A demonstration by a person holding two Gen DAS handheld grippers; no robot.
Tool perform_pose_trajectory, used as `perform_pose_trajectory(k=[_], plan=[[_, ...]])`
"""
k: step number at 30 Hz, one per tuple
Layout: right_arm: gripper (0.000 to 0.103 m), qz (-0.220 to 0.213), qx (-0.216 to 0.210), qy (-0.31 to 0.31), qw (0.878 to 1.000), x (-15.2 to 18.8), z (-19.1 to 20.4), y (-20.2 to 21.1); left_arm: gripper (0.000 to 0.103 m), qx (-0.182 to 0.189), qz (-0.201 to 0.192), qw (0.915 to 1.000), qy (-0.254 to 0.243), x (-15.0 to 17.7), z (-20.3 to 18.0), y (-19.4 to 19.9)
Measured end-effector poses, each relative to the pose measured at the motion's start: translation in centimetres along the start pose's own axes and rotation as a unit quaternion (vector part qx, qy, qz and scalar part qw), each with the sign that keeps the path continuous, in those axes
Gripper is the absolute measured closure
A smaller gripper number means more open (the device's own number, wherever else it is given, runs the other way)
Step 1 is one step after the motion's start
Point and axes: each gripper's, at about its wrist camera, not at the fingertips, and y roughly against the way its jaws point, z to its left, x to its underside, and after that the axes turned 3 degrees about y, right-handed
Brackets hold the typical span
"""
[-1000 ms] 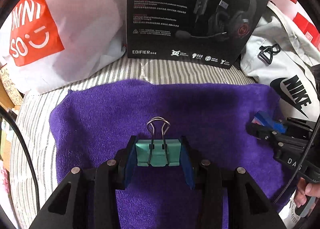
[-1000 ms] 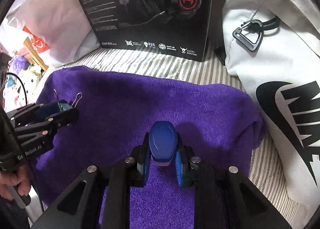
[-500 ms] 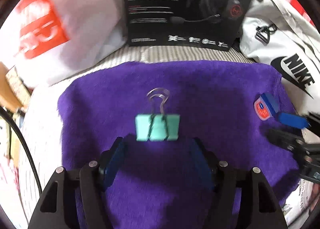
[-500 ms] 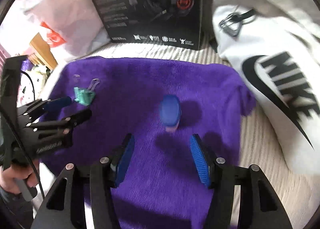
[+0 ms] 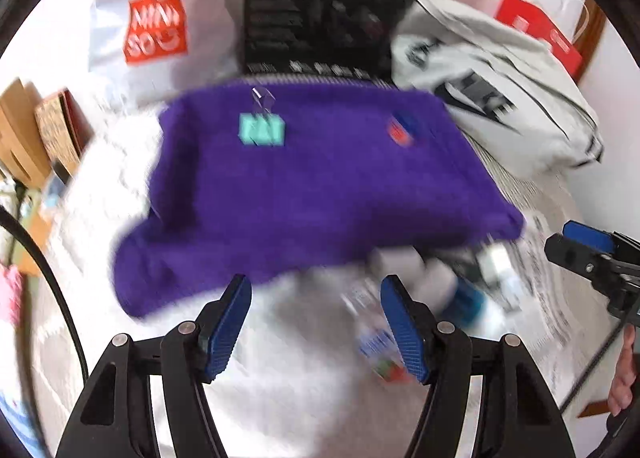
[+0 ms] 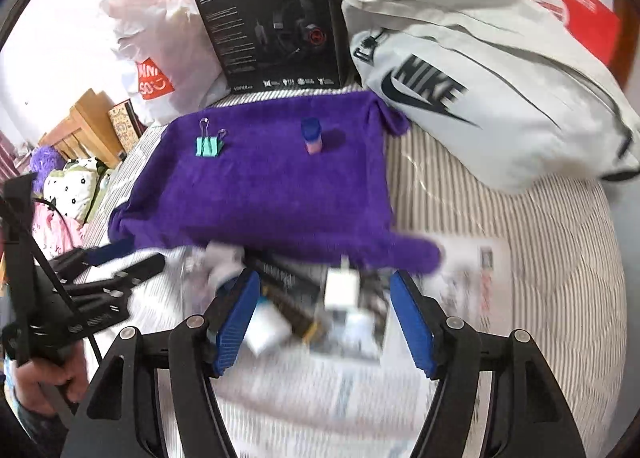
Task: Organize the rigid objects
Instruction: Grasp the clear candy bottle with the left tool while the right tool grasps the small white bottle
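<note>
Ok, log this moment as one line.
left claw: open, empty | right claw: open, empty | clip, blue cap: on towel

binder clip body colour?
Mint green binder clip with silver wire handles, on the purple towel. Clearest in the right wrist view.

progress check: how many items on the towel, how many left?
Done: binder clip and blue-capped item sit on the purple towel. In hand: nothing; left gripper and right gripper open. Left: a blurred pile near the towel's front edge.
</note>
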Motion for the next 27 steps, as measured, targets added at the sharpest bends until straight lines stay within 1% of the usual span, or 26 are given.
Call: perform_pose_trajectory(k=[3,6,9,10,11,12,13,15,16,17,19,23,24,25,27], plan=[[0.034,0.001,-0.005,-0.011,1.000,1.6,-0.5,1.1,0.038,0.017,0.019,0.9997,0.001,1.1,-1.5,-1.0],[0.034,0.002,-0.003,-0.010,1.000,3.0,-0.9,1.7,0.037,0.003,0.044,0.9990,-0.001,2.0,-2.4,-2.2],[0.034,0.002,-0.001,-0.020,1.000,3.9,-1.8,2.0,0.036,0.014,0.056,0.9983,0.007,2.5,-2.4,-2.7],[0.034,0.004,0.000,-0.025,1.000,4.1,-2.1,2.0,0.036,0.014,0.061,0.9980,0.007,2.6,-2.4,-3.0],[0.034,0.004,0.000,-0.028,1.000,4.4,-2.3,2.0,0.036,0.005,0.068,0.9977,-0.002,2.7,-2.6,-3.2],[0.034,0.005,0.001,-0.029,1.000,4.5,-2.4,2.0,0.036,-0.004,0.068,0.9976,-0.011,3.0,-2.7,-3.2],[0.034,0.004,0.003,-0.029,1.000,4.6,-2.5,2.0,0.036,-0.022,0.069,0.9970,-0.028,3.4,-2.8,-3.2],[0.034,0.002,0.002,-0.027,1.000,4.7,-2.6,2.1,0.036,-0.047,0.072,0.9955,-0.040,4.1,-2.5,-3.3],[0.034,0.000,0.000,-0.026,1.000,4.8,-2.6,2.1,0.038,-0.048,0.072,0.9955,-0.038,4.3,-2.2,-3.3],[0.034,0.000,-0.001,-0.025,1.000,4.7,-2.6,2.1,0.038,-0.042,0.063,0.9964,-0.037,4.4,-1.9,-3.0],[0.034,0.001,-0.004,-0.023,1.000,4.6,-2.5,1.8,0.038,-0.035,0.059,0.9968,-0.040,4.4,-1.7,-2.9],[0.034,0.010,-0.018,-0.015,1.000,4.6,-2.0,0.7,0.038,-0.037,0.043,0.9957,-0.072,4.1,-2.4,-3.2],[0.034,0.013,-0.019,-0.014,1.000,4.6,-1.9,0.4,0.042,-0.039,0.042,0.9954,-0.077,4.0,-2.5,-3.4],[0.034,0.016,-0.019,-0.012,1.000,4.7,-1.8,0.1,0.043,-0.039,0.044,0.9951,-0.079,4.0,-2.6,-3.6],[0.034,0.022,-0.014,-0.007,1.000,4.8,-1.7,-0.5,0.055,-0.032,0.033,0.9953,-0.086,3.9,-2.9,-3.5]])
